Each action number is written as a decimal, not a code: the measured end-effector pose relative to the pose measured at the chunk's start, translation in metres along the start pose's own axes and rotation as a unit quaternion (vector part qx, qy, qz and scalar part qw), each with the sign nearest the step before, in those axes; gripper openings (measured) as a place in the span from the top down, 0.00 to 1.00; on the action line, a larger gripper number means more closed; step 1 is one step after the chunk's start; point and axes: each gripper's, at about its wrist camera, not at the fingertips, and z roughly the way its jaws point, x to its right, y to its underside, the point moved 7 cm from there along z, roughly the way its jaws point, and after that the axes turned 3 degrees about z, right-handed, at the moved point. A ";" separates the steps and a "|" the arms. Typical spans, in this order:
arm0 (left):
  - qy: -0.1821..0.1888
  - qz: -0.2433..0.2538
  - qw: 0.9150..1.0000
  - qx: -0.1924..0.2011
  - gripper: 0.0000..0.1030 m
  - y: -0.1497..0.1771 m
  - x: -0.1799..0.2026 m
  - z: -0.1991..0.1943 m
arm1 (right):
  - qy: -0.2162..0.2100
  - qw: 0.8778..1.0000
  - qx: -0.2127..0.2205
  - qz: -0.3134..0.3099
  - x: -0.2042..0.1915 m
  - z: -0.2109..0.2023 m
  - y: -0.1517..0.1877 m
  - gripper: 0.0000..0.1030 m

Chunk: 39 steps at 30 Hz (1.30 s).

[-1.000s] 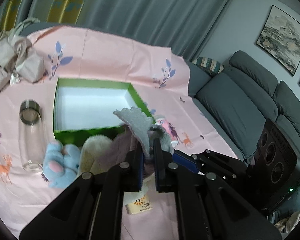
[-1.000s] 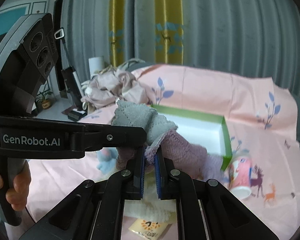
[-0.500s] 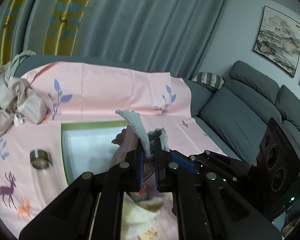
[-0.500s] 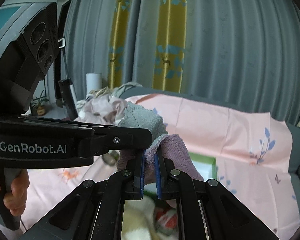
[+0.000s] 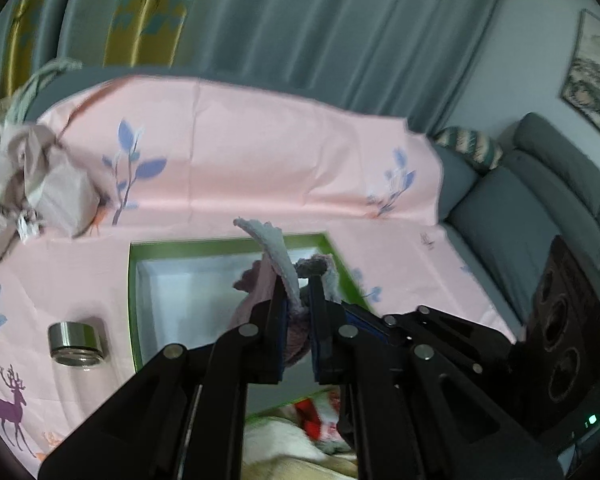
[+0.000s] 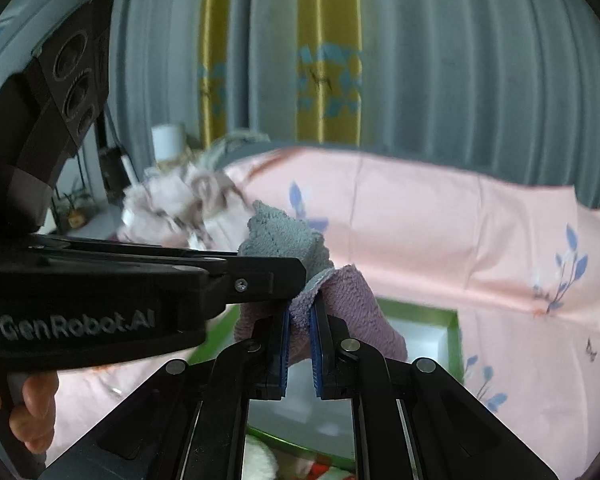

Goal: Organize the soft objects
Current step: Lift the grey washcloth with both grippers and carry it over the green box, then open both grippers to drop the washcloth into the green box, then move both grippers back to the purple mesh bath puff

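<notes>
Both grippers have carried the cloth up and across from the pile at the near edge to a spot over the green box (image 5: 134, 304). Item: one soft cloth, mauve (image 6: 356, 300) on one face and grey (image 6: 280, 236) on the other, held aloft above the box's white floor. Left gripper (image 5: 298, 312): fingers closed on a fold of the cloth. Right gripper (image 6: 299, 336): fingers likewise clamped on the mauve edge, just beside the left gripper's tip, which crosses the right wrist view with a hand (image 6: 24, 408) on its handle. Step in hand, as judged: lowering the cloth into the box; best done by keeping both grips level, bringing the hanging part down inside the green walls, and letting go only once it rests on the floor, so that no corner drapes over the rim. Surroundings: pink printed sheet (image 5: 260, 152) covering the bench; glass jar with metal collar (image 5: 76, 340) left of the box, well clear; crumpled beige fabric (image 5: 32, 184) far left; cream and red soft items (image 5: 300, 428) at the near edge, still to be sorted; grey sofa (image 5: 520, 208) to the right. Obstruction: none seen between cloth and box.
</notes>
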 end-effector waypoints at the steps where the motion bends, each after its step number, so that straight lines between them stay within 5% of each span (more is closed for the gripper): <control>1: -0.010 -0.002 1.000 -0.009 0.93 0.003 -0.005 0.009 | 0.008 1.000 -0.015 0.004 0.002 0.010 0.007 0.90; 4: -0.038 -0.012 0.998 -0.049 0.90 0.020 -0.023 0.037 | 0.043 0.997 -0.060 0.017 0.011 0.035 0.028 0.90; 6: -0.055 -0.024 0.996 -0.072 0.74 0.031 -0.035 0.048 | 0.053 0.994 -0.092 0.028 0.016 0.047 0.041 0.90; 8: -0.079 -0.034 0.993 -0.085 0.33 0.039 -0.048 0.052 | 0.065 0.989 -0.125 0.035 0.019 0.055 0.054 0.90; 10: -0.109 -0.035 0.990 -0.086 0.20 0.043 -0.057 0.049 | 0.076 0.987 -0.134 0.033 0.022 0.055 0.060 0.89; 15: -0.126 -0.042 0.987 -0.091 0.14 0.049 -0.068 0.031 | 0.089 0.987 -0.127 0.045 0.025 0.033 0.057 0.50; 17: -0.119 -0.044 0.989 -0.078 0.01 0.049 -0.066 0.018 | 0.083 0.989 -0.105 0.057 0.026 0.015 0.046 0.44; 23: -0.111 -0.041 0.991 -0.058 0.01 0.054 -0.053 -0.016 | 0.086 0.989 -0.052 0.107 0.041 -0.054 0.047 0.23; 34: -0.071 -0.061 0.993 -0.078 0.01 0.106 -0.022 -0.039 | 0.112 0.974 -0.069 0.183 0.050 -0.126 0.116 0.23; 39: -0.038 -0.072 0.992 -0.098 0.01 0.137 -0.004 -0.045 | 0.102 0.977 -0.078 0.169 0.029 -0.146 0.141 0.23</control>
